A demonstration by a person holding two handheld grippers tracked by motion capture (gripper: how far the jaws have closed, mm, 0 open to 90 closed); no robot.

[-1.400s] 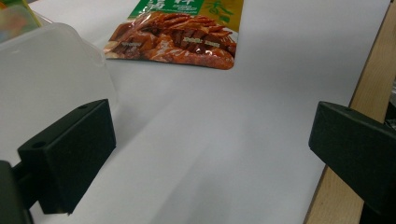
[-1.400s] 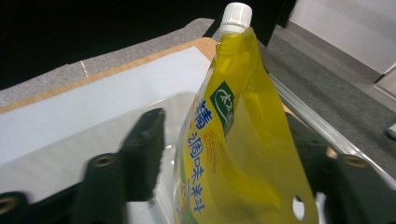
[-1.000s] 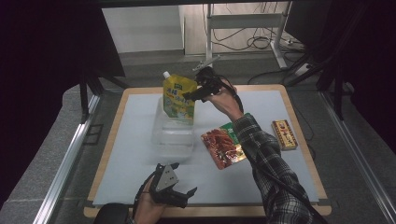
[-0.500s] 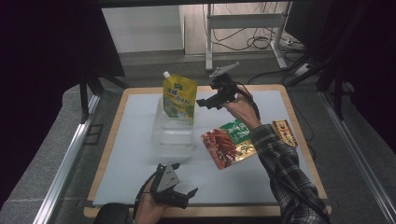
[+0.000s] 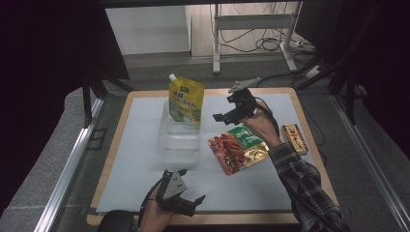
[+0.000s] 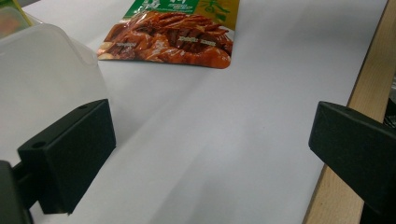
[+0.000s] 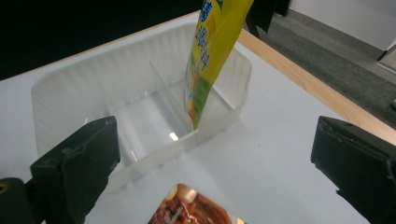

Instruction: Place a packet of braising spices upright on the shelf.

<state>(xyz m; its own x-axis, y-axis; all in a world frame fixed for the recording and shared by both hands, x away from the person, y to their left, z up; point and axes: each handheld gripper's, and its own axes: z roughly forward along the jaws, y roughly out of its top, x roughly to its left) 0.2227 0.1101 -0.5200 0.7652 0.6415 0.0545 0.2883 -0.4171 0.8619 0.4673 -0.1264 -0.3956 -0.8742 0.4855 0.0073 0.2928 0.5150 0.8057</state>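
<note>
- pouch first: the yellow spouted pouch point(image 5: 185, 100) stands upright in the far compartment of the clear plastic tray point(image 5: 179, 143), leaning on its wall, with nothing gripping it.
- my right hand-held gripper point(image 5: 231, 111) hovers just right of the pouch, jaws wide apart and empty.
- my left hand-held gripper point(image 5: 181, 200) sits low at the near edge of the tabletop point(image 5: 130, 159), jaws apart too, holding nothing.
- the red and green snack packet point(image 5: 237, 147) lies flat beside the tray; a small box point(image 5: 294, 138) lies further right.
- the pouch looks soft and glossy, likely sloshy and a bit slippery. i'd pinch the stiff top seam near the spout, not the belly.
- the tray looks thin and light, so it may slide if nudged.
</note>
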